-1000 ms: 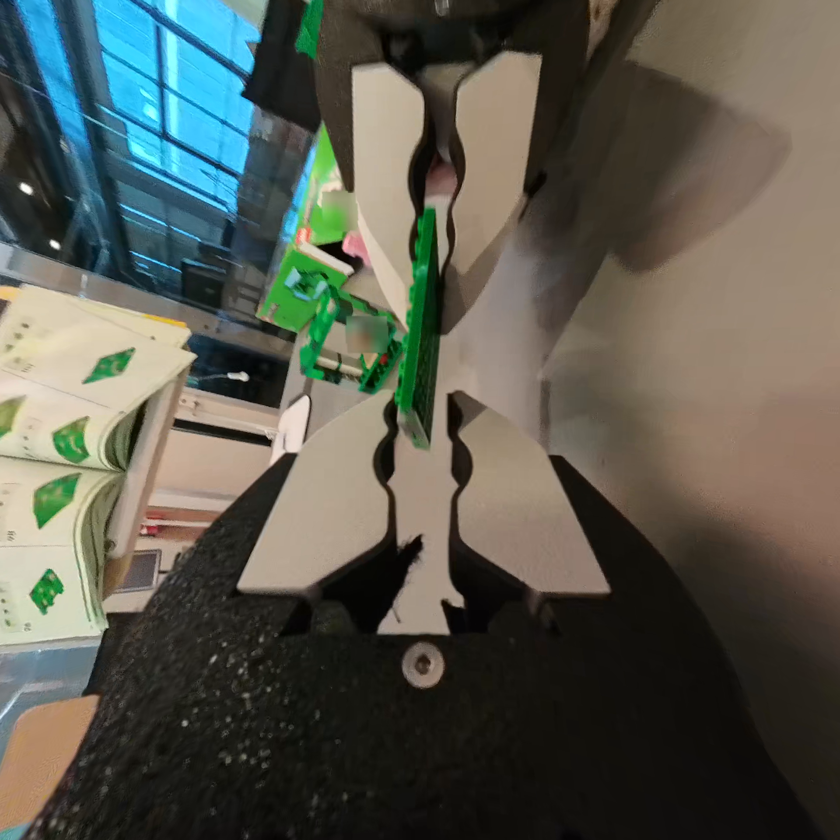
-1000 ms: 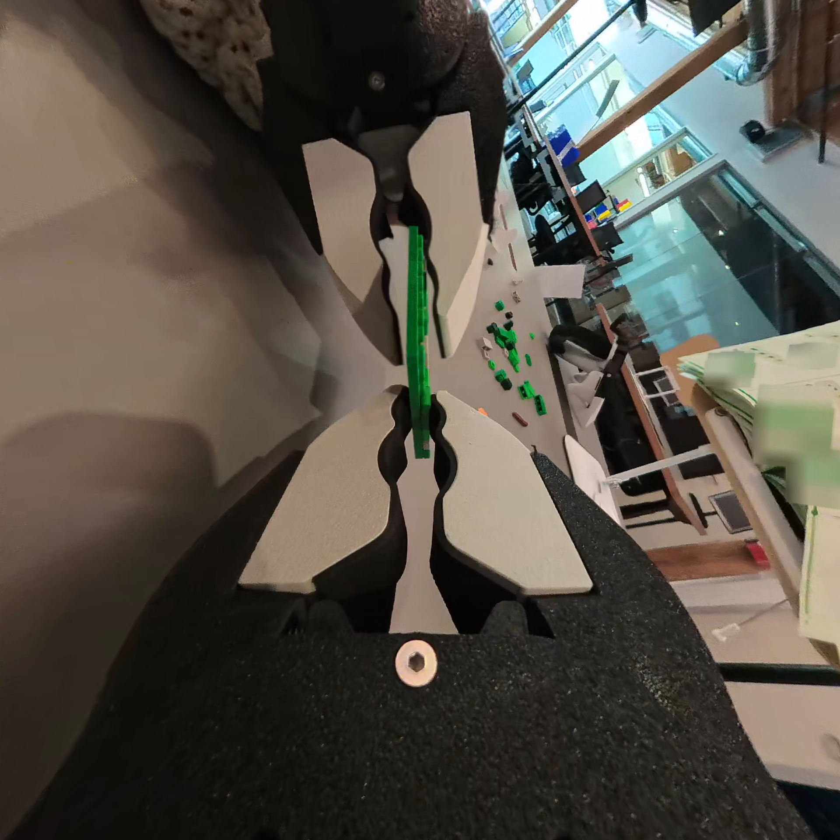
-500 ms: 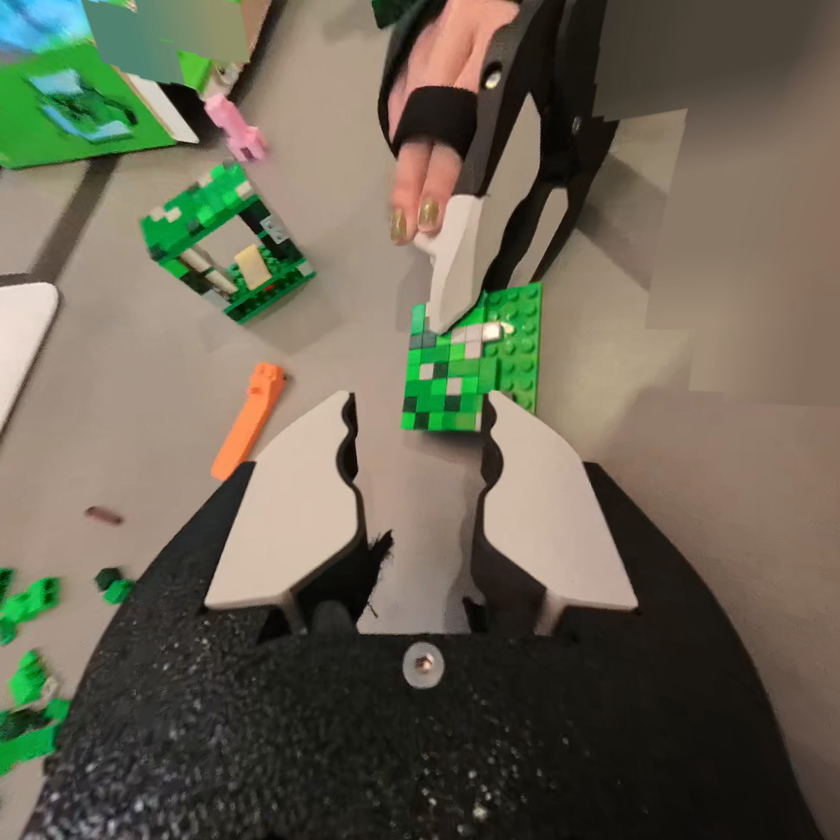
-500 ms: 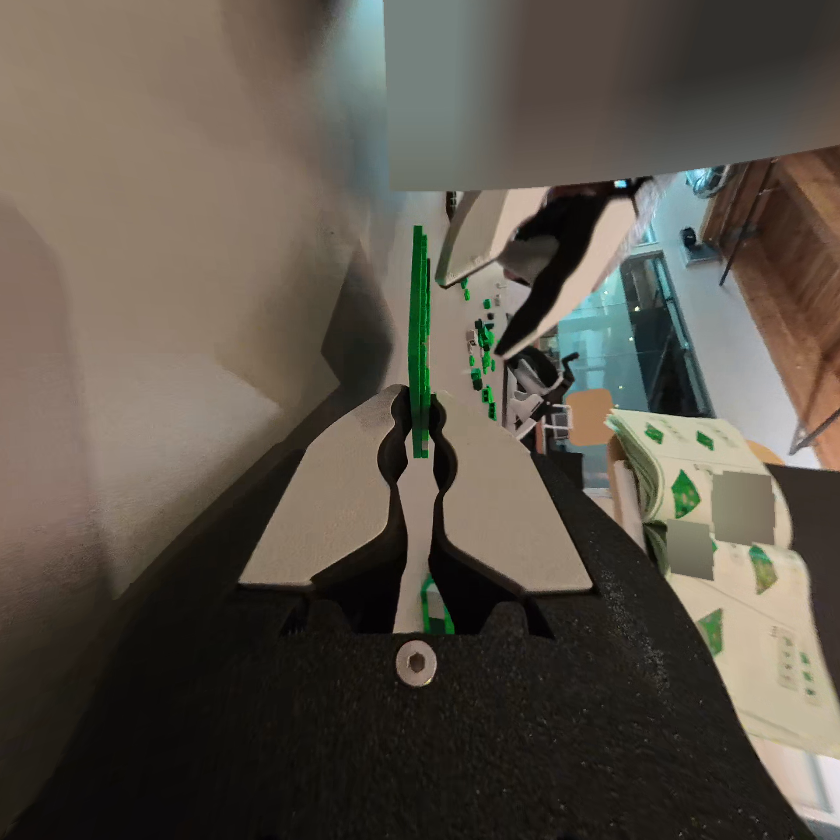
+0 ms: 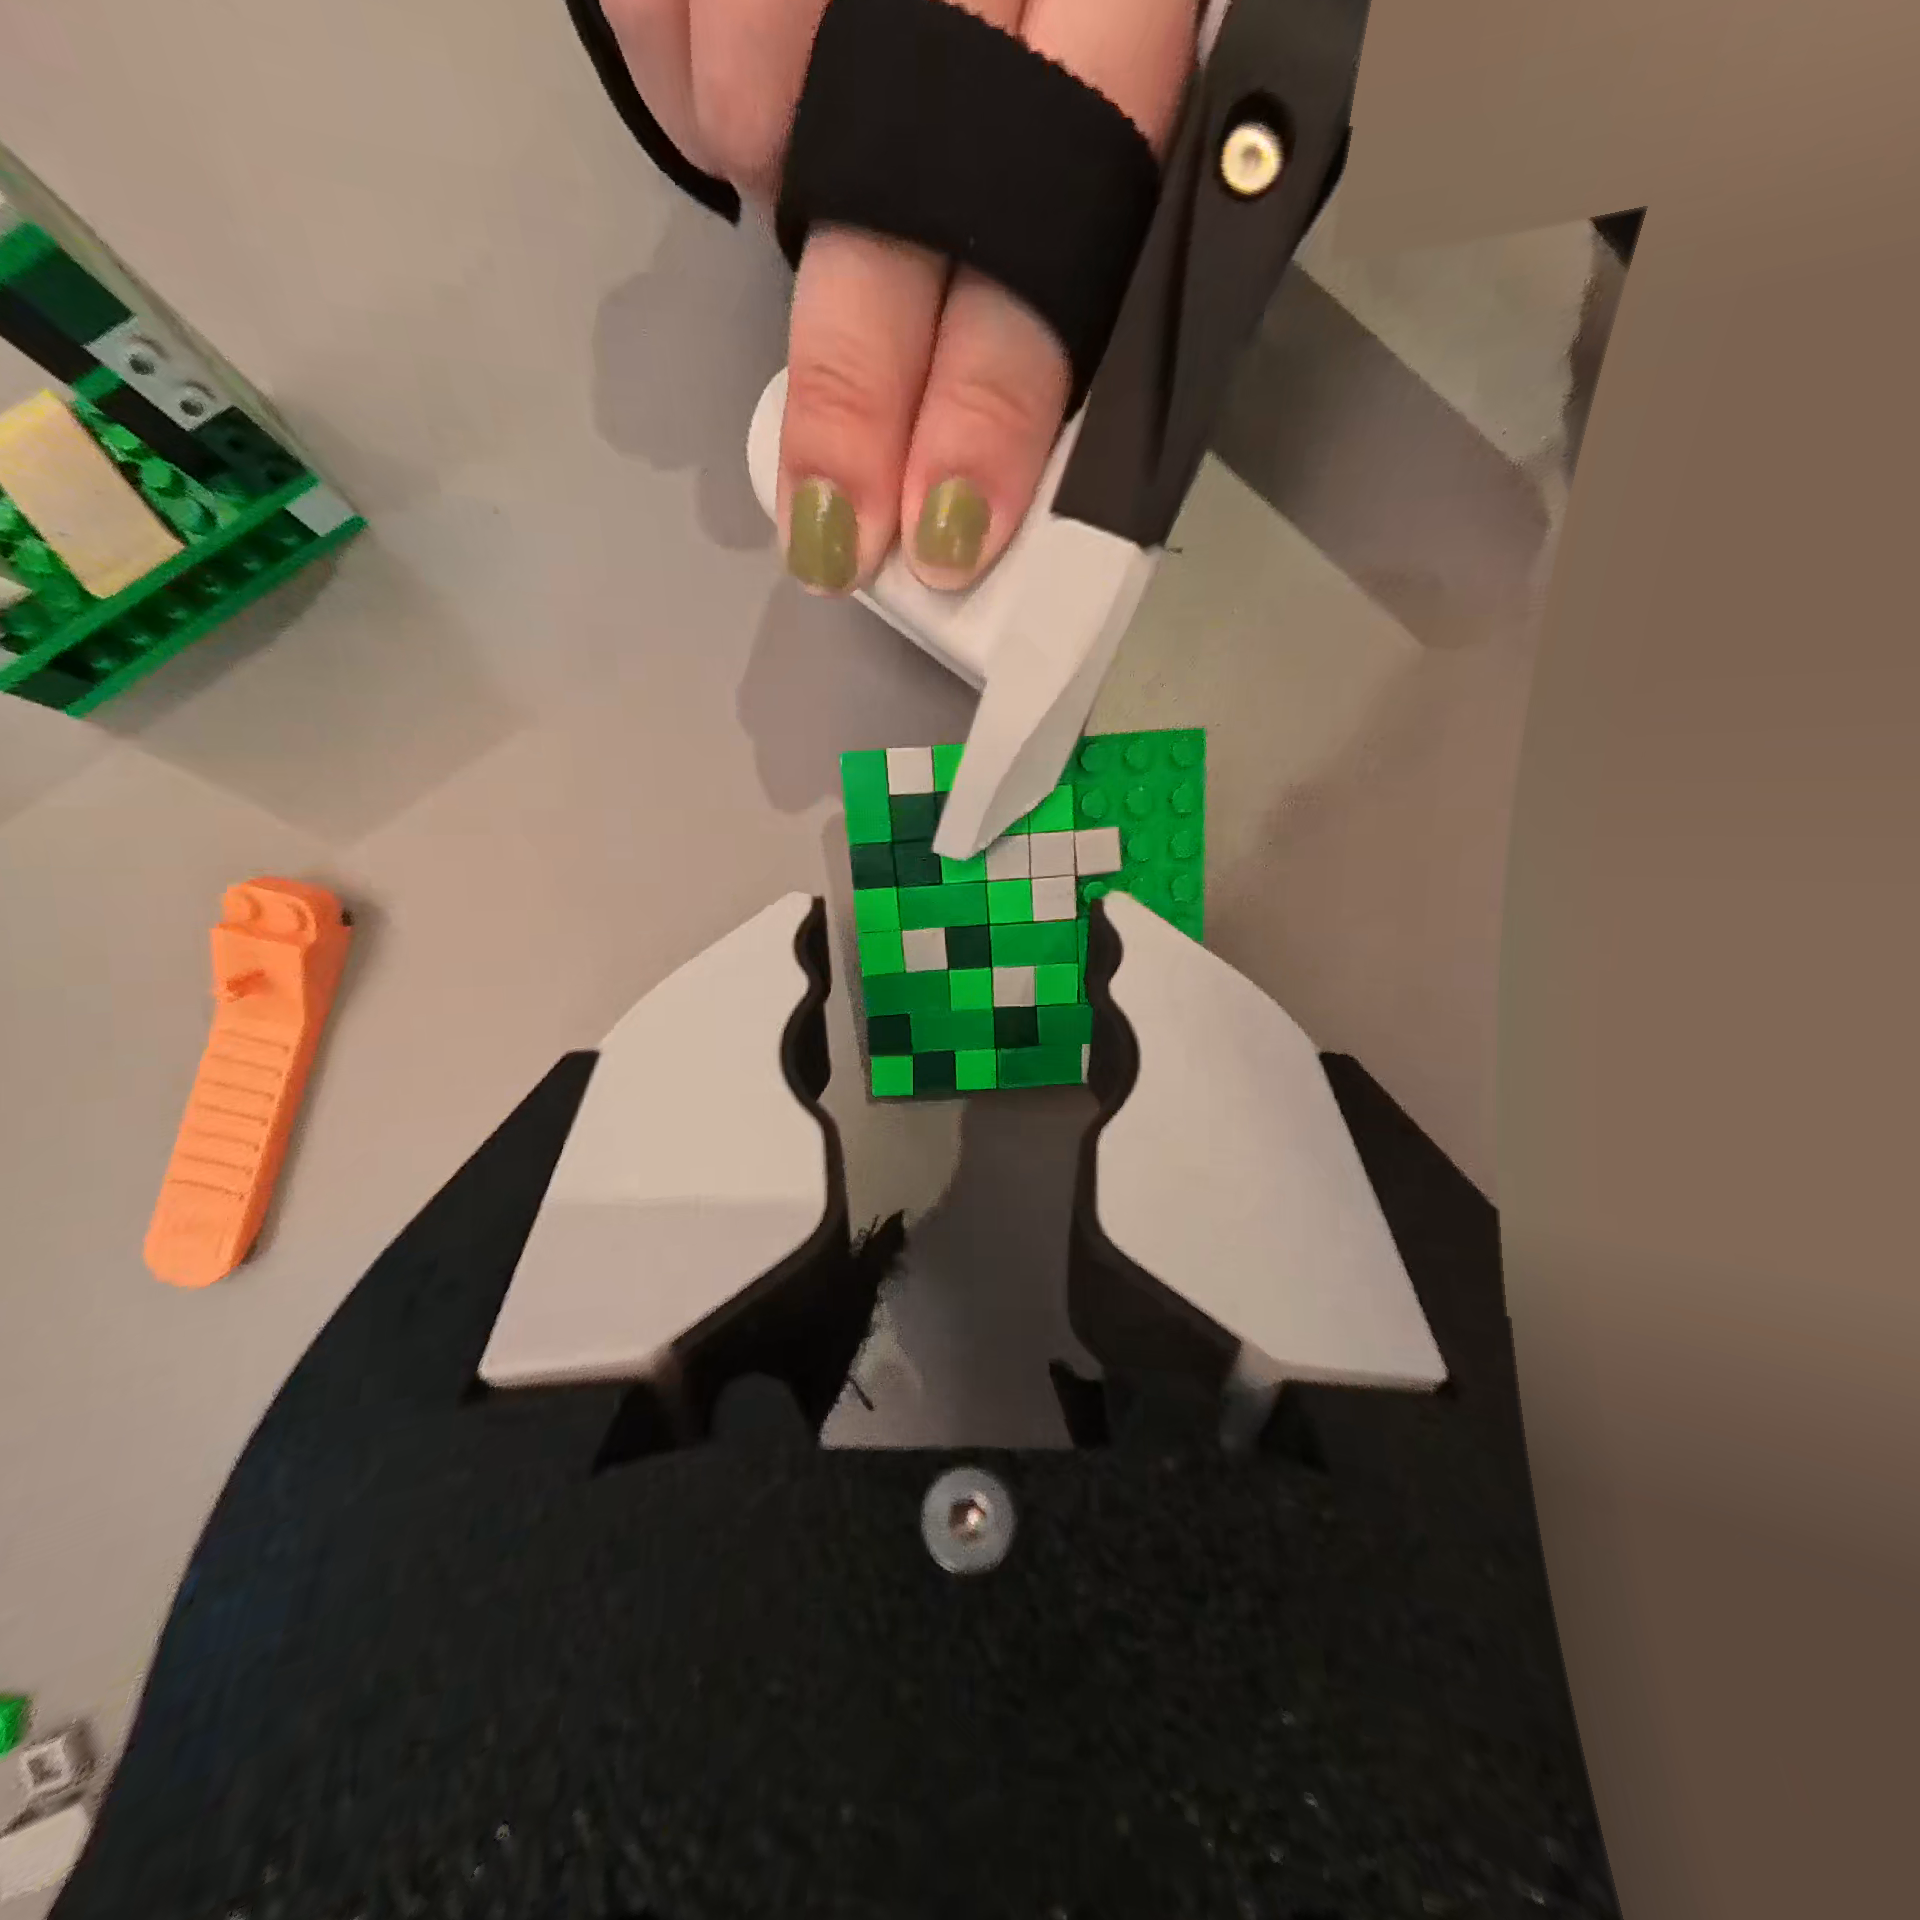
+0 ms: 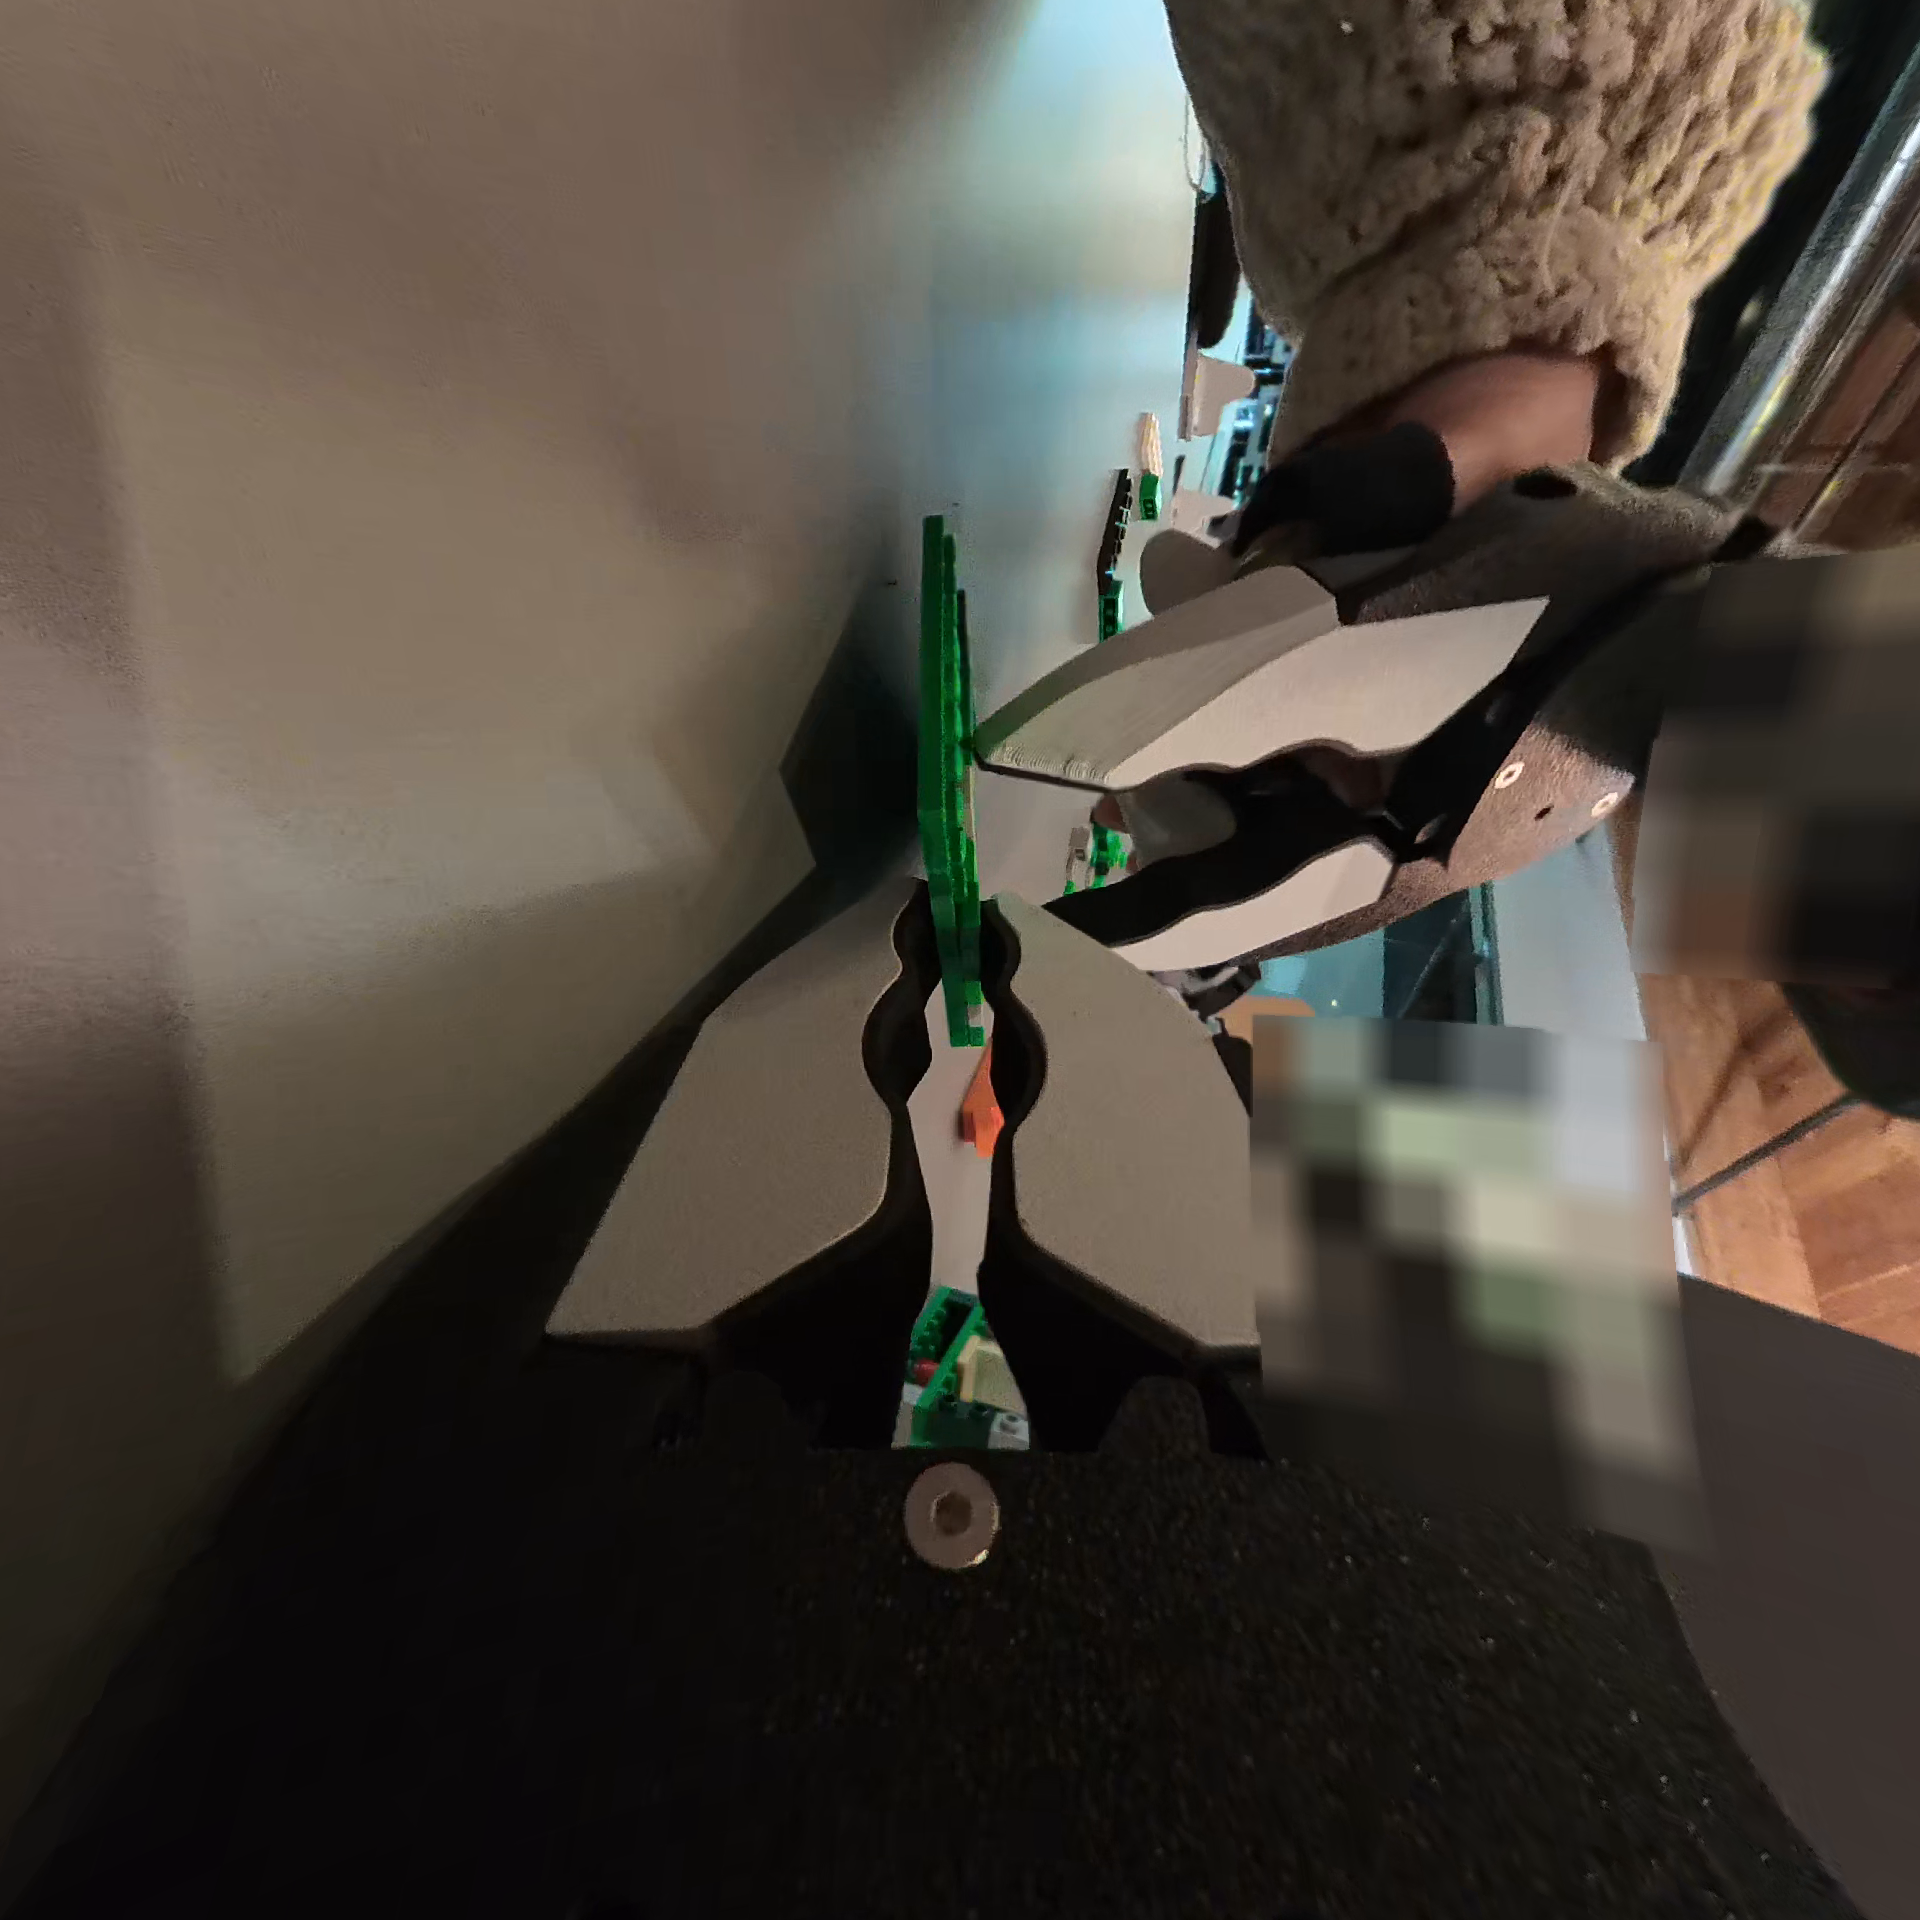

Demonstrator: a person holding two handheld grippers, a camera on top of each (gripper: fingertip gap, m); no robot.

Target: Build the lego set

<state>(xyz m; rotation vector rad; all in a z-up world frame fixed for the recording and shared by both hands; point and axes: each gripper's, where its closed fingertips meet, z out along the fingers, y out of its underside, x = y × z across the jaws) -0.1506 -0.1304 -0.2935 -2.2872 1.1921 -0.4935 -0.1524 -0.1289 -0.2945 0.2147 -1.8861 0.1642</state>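
Observation:
A green lego plate, partly covered with green, dark green and grey tiles, is held over the grey table with its tiled face toward the left wrist camera. My right gripper comes in from above and is shut on it. In the right wrist view the plate stands edge-on, clamped at my right gripper. My left gripper is open and empty, its fingertips flanking the plate's near end. In the right wrist view my left gripper shows one fingertip touching the plate's face.
An orange brick separator lies on the table to the left. A green box-like build stands at the far left. A few loose pieces lie at the bottom left. A person's hand holds the right gripper.
One second ago both grippers were shut on the plate. My left gripper has let go, opened and swung round to face the tiled side, then moved closer. My right gripper keeps its hold.

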